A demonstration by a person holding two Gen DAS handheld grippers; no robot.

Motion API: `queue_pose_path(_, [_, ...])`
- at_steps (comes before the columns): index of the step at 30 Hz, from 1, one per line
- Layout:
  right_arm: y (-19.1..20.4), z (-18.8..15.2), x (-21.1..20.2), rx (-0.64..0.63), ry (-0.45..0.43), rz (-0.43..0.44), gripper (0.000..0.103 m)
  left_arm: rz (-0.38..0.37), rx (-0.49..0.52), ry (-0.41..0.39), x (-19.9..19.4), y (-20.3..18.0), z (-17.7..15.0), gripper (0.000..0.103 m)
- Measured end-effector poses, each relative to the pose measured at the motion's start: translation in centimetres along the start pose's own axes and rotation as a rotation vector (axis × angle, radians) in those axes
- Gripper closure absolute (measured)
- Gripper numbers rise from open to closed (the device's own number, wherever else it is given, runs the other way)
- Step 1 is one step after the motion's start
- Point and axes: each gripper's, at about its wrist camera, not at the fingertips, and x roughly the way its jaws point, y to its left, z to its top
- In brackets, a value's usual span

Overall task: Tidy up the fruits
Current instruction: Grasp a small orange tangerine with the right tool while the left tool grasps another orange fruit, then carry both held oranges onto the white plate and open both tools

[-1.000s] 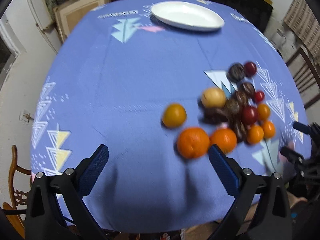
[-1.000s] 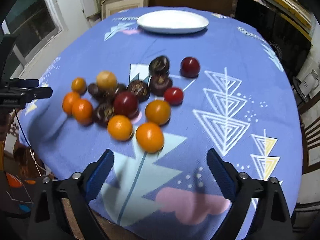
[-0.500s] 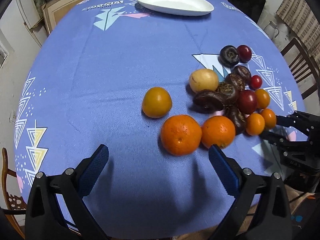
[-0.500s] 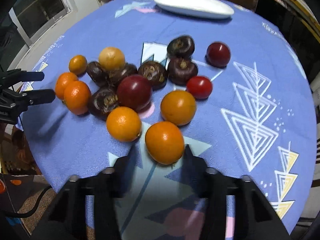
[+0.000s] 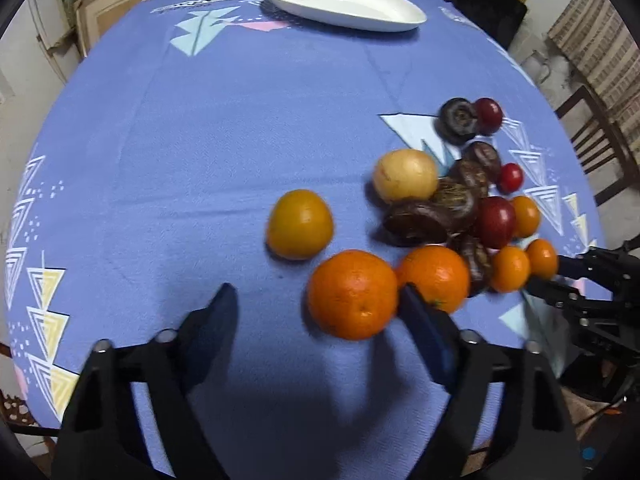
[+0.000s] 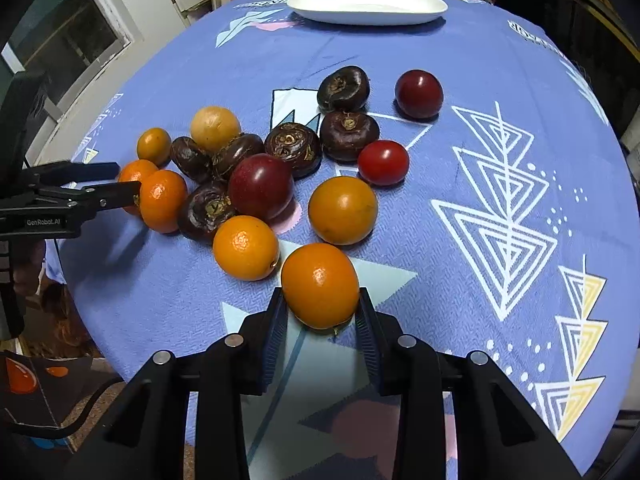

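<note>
Gripping a smooth round orange (image 6: 320,285), ribbed right gripper (image 6: 321,322) jaws press.

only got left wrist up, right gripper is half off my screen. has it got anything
Observer: Yes. The right gripper has just closed; both pads press the nearest orange.
Operator: and my left jaws from the side
Observer: The left gripper has just been closing, open around the far-left orange; one finger seems to pass between it and the neighbouring orange.
Operator: red one at the back looks stuck to the dark one
Observer: No. The dark red fruit sits apart from the dark brown fruit, with cloth showing between them.
</note>
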Motion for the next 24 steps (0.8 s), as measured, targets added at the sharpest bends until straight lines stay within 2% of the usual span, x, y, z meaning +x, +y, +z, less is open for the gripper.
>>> queue_pose_path(5, [0.2, -0.1, 0.0, -0.006, 0.005, 0.005, 0.067, -0.053, 0.003, 0.014, 0.1, 0.5, -0.5, 0.022])
queue_pose_path(10, [0.4, 0.2, 0.2, -0.007, 0.006, 0.007, 0.067, -0.052, -0.004, -0.003, 1.1, 0.4, -0.2, 0.022])
queue_pose_path(11, [0.5, 0.2, 0.2, -0.013, 0.007, 0.008, 0.067, -0.063, -0.018, -0.004, 1.2, 0.4, 0.0, 0.023])
queue_pose_path(13, [0.6, 0.4, 0.3, -0.015, 0.009, 0.007, 0.067, -0.101, -0.036, -0.010, 1.4, 0.1, 0.7, 0.045])
queue_pose_path(14, [0.6, 0.4, 0.3, -0.014, 0.010, 0.008, 0.067, -0.107, -0.024, 0.000, 1.7, -0.3, 1.0, 0.048])
queue_pose_path(15, [0.5, 0.4, 0.2, -0.013, 0.009, 0.008, 0.067, -0.111, -0.014, 0.009, 1.9, -0.6, 1.0, 0.057])
queue_pose_path(21, [0.1, 0.5, -0.1, 0.005, -0.001, 0.016, 0.067, -0.107, 0.013, 0.053, 1.8, -1.5, 1.2, 0.059])
queue_pose_path(24, [-0.1, 0.8, -0.5, 0.011, -0.006, 0.026, 0.067, -0.104, 0.024, 0.048, 1.0, -1.7, 1.3, 0.059])
